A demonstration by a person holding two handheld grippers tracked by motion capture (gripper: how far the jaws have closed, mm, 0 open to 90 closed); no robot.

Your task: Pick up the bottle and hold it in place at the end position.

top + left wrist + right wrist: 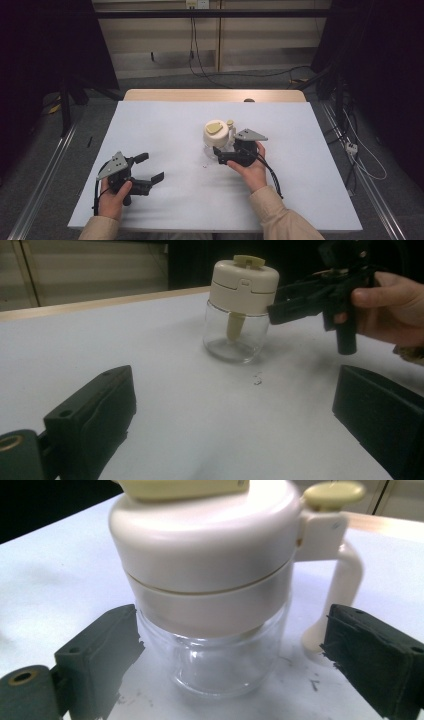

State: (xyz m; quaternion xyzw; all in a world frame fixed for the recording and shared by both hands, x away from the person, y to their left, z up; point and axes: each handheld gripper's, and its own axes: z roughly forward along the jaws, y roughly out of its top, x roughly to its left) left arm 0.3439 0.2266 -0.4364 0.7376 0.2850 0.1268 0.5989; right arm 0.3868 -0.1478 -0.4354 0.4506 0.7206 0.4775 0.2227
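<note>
Right tool (227, 655) open around jar (210, 580).

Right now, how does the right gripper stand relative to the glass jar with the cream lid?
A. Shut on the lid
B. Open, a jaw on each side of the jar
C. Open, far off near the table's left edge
B: the right gripper is open, its jaws flanking the jar without clamping it.
</note>
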